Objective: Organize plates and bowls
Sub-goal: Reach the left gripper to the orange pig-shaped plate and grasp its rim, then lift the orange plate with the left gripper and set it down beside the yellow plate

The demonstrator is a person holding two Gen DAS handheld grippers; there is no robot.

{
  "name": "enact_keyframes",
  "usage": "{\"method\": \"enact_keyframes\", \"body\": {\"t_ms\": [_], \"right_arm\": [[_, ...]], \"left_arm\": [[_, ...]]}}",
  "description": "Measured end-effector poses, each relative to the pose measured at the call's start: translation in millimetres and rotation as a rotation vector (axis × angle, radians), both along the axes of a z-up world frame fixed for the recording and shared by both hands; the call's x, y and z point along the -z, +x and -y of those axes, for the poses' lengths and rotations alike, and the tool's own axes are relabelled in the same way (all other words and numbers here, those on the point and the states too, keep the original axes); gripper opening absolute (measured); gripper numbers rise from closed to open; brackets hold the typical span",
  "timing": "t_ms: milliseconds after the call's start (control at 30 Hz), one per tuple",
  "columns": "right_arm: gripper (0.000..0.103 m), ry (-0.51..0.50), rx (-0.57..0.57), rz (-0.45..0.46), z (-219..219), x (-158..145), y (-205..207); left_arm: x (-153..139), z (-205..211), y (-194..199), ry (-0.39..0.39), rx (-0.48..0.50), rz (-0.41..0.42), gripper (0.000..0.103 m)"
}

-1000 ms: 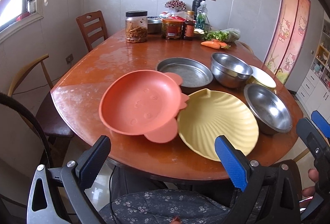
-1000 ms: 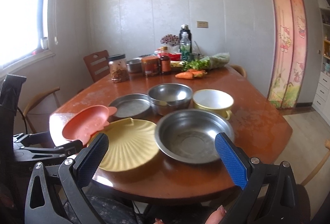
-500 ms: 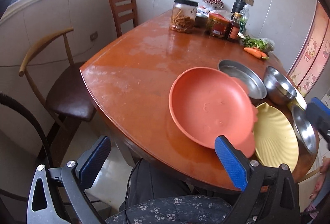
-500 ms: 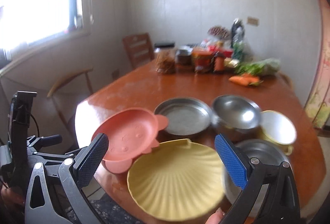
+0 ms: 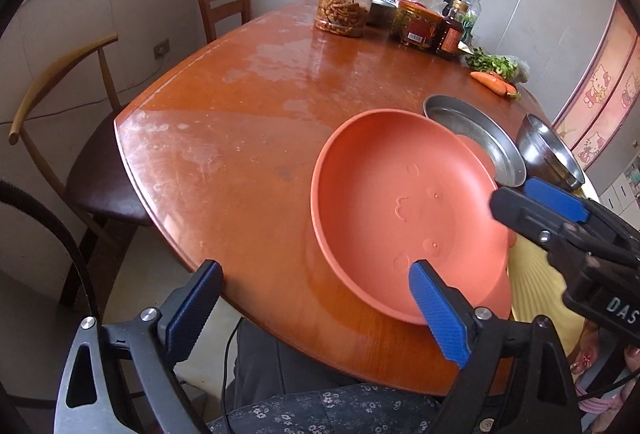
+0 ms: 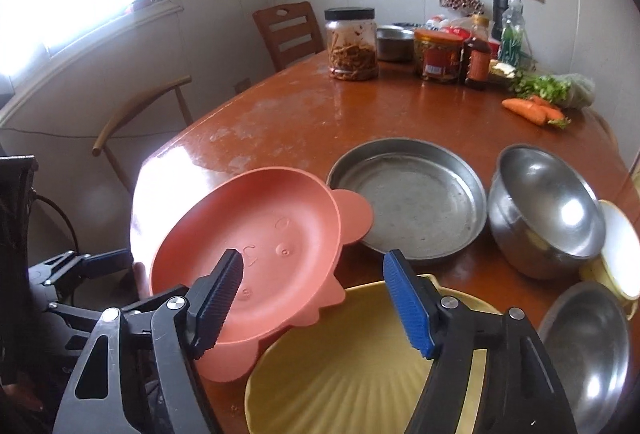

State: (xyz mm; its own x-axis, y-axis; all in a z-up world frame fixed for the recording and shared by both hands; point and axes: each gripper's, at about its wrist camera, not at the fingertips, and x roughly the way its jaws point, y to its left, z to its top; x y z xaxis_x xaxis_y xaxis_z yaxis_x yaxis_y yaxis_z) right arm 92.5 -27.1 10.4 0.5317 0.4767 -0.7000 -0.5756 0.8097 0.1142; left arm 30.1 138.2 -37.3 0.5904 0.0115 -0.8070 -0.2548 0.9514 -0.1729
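While both claws hang at the near edge: the pink plate is my landmark for all that follows.
Pink plate (image 6: 256,246): tilted, its far ear over the rim of the steel pan (image 6: 408,198), its near ears lapping the yellow plate (image 6: 360,366).
Right claw (image 6: 312,298): wide apart and holding nothing; the dark finger sits in front of the pink plate's well, the blue finger beyond its near ear, over the yellow plate.
Left claw (image 5: 316,310): gaping, empty; the pink plate (image 5: 404,210) lies ahead and to the right, its near rim just by my right-hand finger.
Nearer claw: the right, I judge, since the plate's near ear lies between its fingers.
Grip line: across that ear's flat edge, I think.
Steel bowl (image 6: 544,206): beyond the pink plate, right of the pan, on the worktop (image 6: 280,122).
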Motion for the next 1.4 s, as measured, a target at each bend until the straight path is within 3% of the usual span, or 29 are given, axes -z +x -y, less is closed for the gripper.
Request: {"method": "enact_keyframes", "body": {"t_ms": [167, 233, 367, 633, 800, 1167, 1267, 1400], "right_arm": [[0.052, -0.057, -0.025, -0.016, -12, 14, 10], [0.038, -0.054, -0.036, -0.032, -13, 17, 12], [0.028, -0.044, -0.051, -0.028, -17, 18, 12], [0.028, -0.024, -0.054, -0.019, -25, 7, 7], [0.029, -0.007, -0.053, 0.020, -39, -7, 0], [0.030, -0.037, -0.049, 0.003, -58, 8, -11], [0.031, -0.013, -0.054, -0.043, -56, 13, -7], [0.032, -0.011, -0.054, -0.025, -59, 14, -7]], "left_arm": [[-2, -1, 3, -0.030, 0.019, 0.009, 0.086], [-3, -1, 6, -0.041, 0.024, 0.014, 0.076], [-4, 4, 11, -0.048, 0.055, 0.014, 0.052], [-15, -14, 15, -0.052, 0.025, 0.039, 0.045], [-32, -30, 23, 0.018, 0.005, 0.083, 0.045], [-3, -55, 65, 0.010, -0.010, -0.008, 0.045], [-2, -57, 73, 0.012, -0.011, -0.008, 0.045], [-1, -58, 79, 0.018, -0.023, -0.007, 0.045]]}}
